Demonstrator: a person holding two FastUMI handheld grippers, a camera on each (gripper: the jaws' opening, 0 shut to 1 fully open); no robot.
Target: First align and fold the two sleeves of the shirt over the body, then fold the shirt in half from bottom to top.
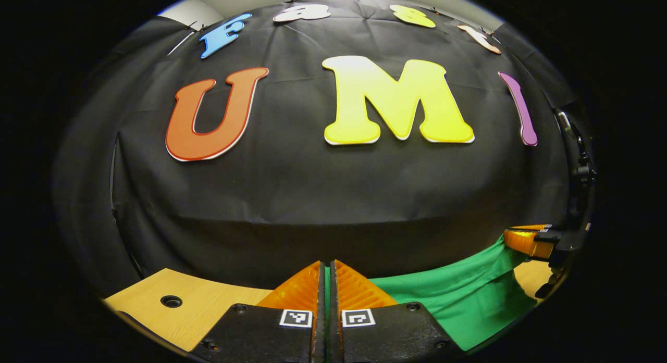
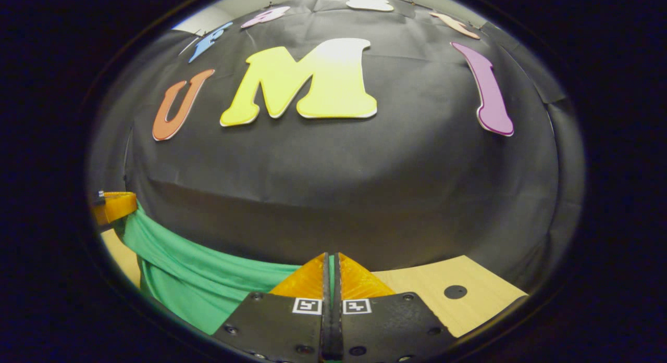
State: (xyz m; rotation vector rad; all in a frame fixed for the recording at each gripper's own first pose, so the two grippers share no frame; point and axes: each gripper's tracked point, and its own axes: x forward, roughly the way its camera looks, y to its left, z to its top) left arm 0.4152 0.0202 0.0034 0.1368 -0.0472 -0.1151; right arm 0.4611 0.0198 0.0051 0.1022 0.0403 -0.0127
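Observation:
The green shirt (image 1: pixel 458 295) hangs stretched between both grippers above the wooden table (image 1: pixel 198 305). My left gripper (image 1: pixel 327 279) is shut on one part of its edge, with a thin strip of green cloth between the fingers. At the far right of the left gripper view the right gripper (image 1: pixel 526 240) holds the other end. In the right gripper view my right gripper (image 2: pixel 331 272) is shut on the green shirt (image 2: pixel 193 274), and the cloth runs left to the left gripper (image 2: pixel 115 205) at the edge.
The light wooden table (image 2: pixel 443 300) has a dark round hole (image 2: pixel 455 291) near the right side and another hole (image 1: pixel 171 301) on the left. The booth's black cloth wall stands close behind the table.

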